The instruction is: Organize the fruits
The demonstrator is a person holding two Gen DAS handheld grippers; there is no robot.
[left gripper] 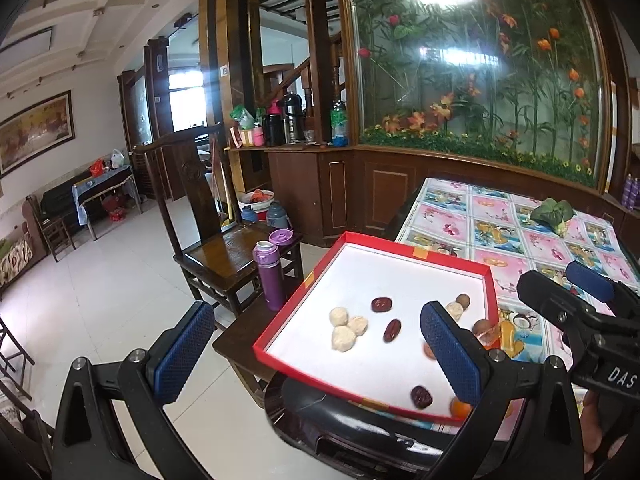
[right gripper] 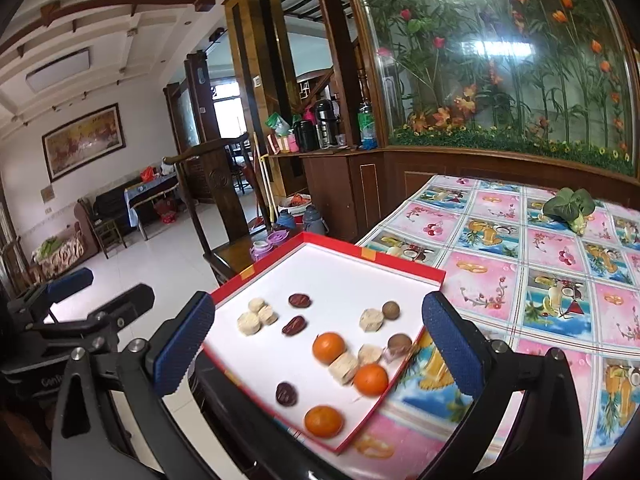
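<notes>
A red-rimmed tray with a white floor lies at the table's near left corner, overhanging the edge; it also shows in the left wrist view. In it lie three oranges, dark red dates, pale round cakes and brown longans. My right gripper is open and empty, its fingers straddling the tray's near end. My left gripper is open and empty, held over the tray's left edge. The cakes and dates lie between its fingers.
The table has a pink fruit-pattern cloth. A leafy green vegetable lies at its far side. A dark wooden chair with a purple bottle stands to the left. A glass plant screen stands behind the table.
</notes>
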